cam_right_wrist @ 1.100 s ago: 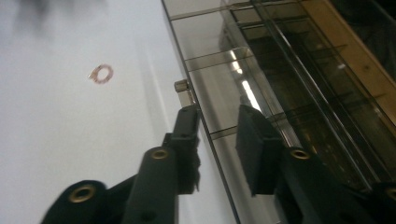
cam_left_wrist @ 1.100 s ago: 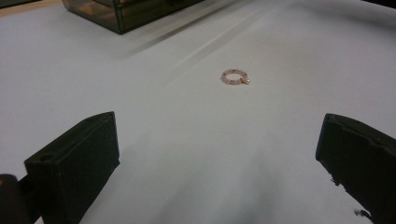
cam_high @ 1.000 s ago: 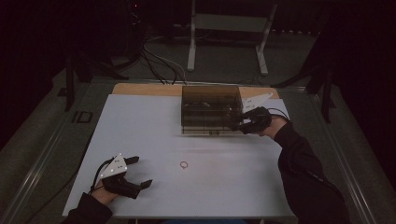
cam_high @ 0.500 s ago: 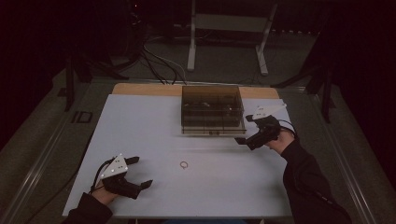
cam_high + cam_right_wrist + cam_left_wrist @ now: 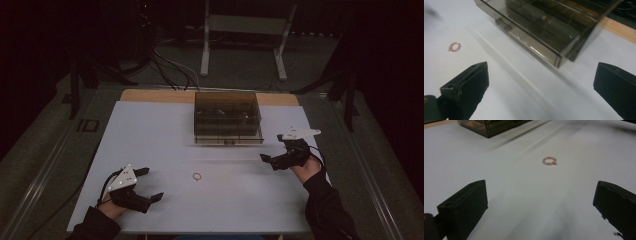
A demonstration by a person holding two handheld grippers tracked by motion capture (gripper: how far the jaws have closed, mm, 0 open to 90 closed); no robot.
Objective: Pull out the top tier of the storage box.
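Looking down from the high view, the left tool (image 5: 145,184) rests low on the white tabletop (image 5: 150,135) with its jaws spread and nothing between them, while the right tool (image 5: 274,161) hovers near the right edge, jaws likewise wide and empty, having just been opening. Between the two, on bare surface, lies the small beaded ring (image 5: 197,176) – nearer the left tool, well apart from the right. At the far middle of the tabletop sits the smoky see-through drawer box (image 5: 227,118), its drawer shut as far as I can tell. The room around is dark: cables on the floor and a metal stand behind the table. In the left gripper view the pink ring (image 5: 550,161) lies straight ahead between the spread black jaws, untouched, with the box's corner (image 5: 489,126) far off at the top. In the right gripper view the box (image 5: 541,27) is close, its front handle visible, and the ring (image 5: 454,46) lies away to the left. Judging from this, the ring is not yet picked up – grasping it and bringing it to the box would all remain.
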